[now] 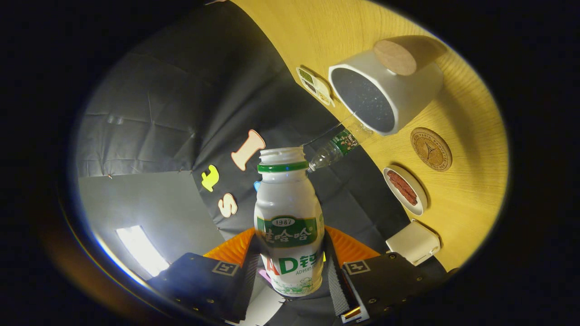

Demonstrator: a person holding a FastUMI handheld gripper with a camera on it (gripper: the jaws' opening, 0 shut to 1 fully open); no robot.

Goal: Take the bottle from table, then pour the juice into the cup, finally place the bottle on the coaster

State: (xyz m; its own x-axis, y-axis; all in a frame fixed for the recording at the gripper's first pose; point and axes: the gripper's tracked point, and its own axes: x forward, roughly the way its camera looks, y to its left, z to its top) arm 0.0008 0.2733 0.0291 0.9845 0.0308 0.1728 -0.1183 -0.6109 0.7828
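Note:
My gripper [290,267] is shut on a small white juice bottle [289,226] with a green label and an open neck; both fingers press its lower body. The whole view is rolled, so the wooden table [471,213] stands steeply to the right. The bottle's mouth points toward a white cup [385,93] with a dark speckled inside, which sits beyond it on the table. A round wooden coaster [431,149] lies on the table beside the cup, on the side nearer to me. No liquid stream is visible.
A clear plastic bottle [337,147] stands near the cup, just past my bottle's mouth. A round cork disc [395,57] lies behind the cup. A small dish with reddish strips [404,189], a white box [414,242] and a small card [315,86] also rest on the table.

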